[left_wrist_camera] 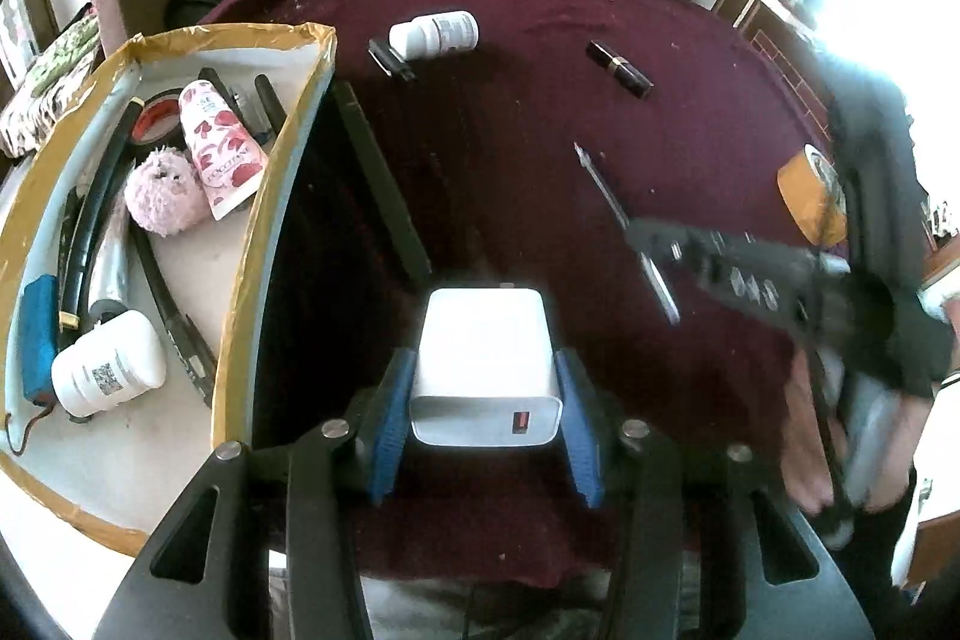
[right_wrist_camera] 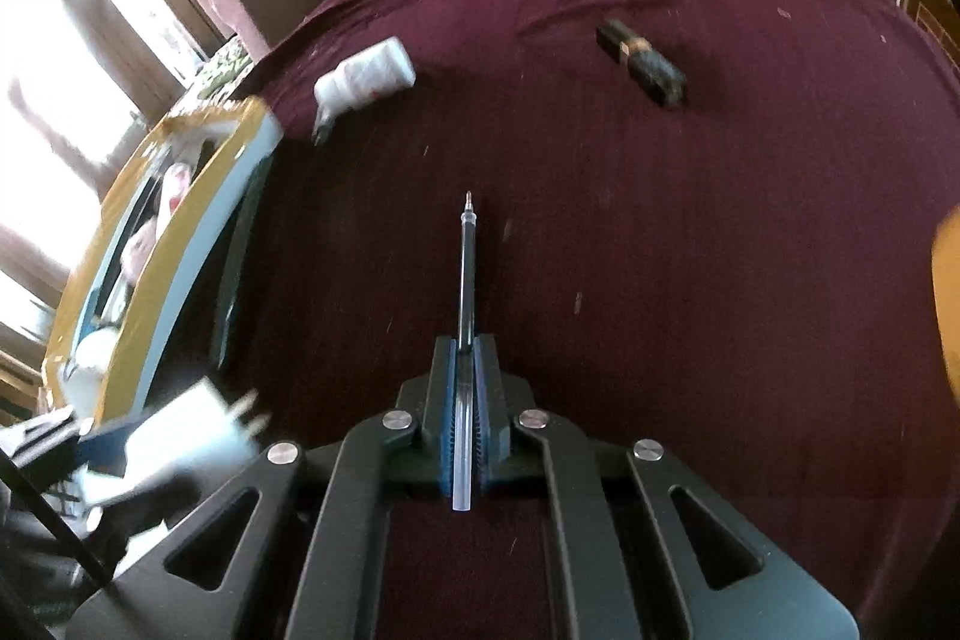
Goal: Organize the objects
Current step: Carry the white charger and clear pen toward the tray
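On maroon cloth (left_wrist_camera: 540, 40), boxy white charger (left_wrist_camera: 486, 352), slim pen refill (right_wrist_camera: 467, 274)

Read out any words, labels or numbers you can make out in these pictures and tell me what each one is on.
"L'OCCITANE", only partly legible: on the rose-print tube in the box.
Printed label, too small to read: white bottle on the maroon cloth.
QR code with tiny print, unreadable: white bottle in the box.
White charger in the left gripper: no readable text.
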{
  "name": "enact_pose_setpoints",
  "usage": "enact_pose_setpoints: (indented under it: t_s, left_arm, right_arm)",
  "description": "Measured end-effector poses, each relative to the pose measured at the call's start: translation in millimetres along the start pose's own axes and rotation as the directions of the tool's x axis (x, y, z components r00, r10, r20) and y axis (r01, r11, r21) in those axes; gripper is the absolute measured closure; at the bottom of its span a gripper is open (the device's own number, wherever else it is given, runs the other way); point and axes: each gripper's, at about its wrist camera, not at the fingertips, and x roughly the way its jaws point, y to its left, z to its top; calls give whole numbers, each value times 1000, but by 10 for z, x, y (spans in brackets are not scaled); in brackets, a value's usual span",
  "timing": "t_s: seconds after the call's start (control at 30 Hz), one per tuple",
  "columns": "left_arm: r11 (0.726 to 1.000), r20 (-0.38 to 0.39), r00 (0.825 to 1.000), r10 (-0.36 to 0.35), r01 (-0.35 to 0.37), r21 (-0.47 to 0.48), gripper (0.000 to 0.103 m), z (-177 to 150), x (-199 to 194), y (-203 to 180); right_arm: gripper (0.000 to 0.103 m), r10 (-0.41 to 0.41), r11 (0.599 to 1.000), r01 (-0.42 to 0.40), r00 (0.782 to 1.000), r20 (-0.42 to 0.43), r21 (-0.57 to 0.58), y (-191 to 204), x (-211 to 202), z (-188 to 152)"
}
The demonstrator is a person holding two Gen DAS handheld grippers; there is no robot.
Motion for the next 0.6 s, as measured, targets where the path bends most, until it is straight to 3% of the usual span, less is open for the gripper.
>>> enact_pose_setpoints:
  t_s: [0.13, 0.33, 0.5, 0.6]
  left_arm:
    - [1000, -14, 1000, 6, -5, 24, 61, -2, 60, -57]
    - [1000, -43, 999, 2, -1, 27, 61, 26, 226, -47]
    - [998, -7, 1000, 26, -26, 59, 61, -30, 212, -106]
    - [999, 14, 1000, -5, 4, 33, 61, -36, 158, -65]
  right_arm:
    - [99, 45, 999, -45, 999, -9, 30, 34, -60, -186]
    - [99, 17, 1000, -17, 1000, 26, 4, 95, -45, -210]
    - [99, -1, 1000, 2, 998, 59, -16, 126, -34, -241]
    - [100, 20, 1000, -21, 997, 80, 19, 77, -54, -261]
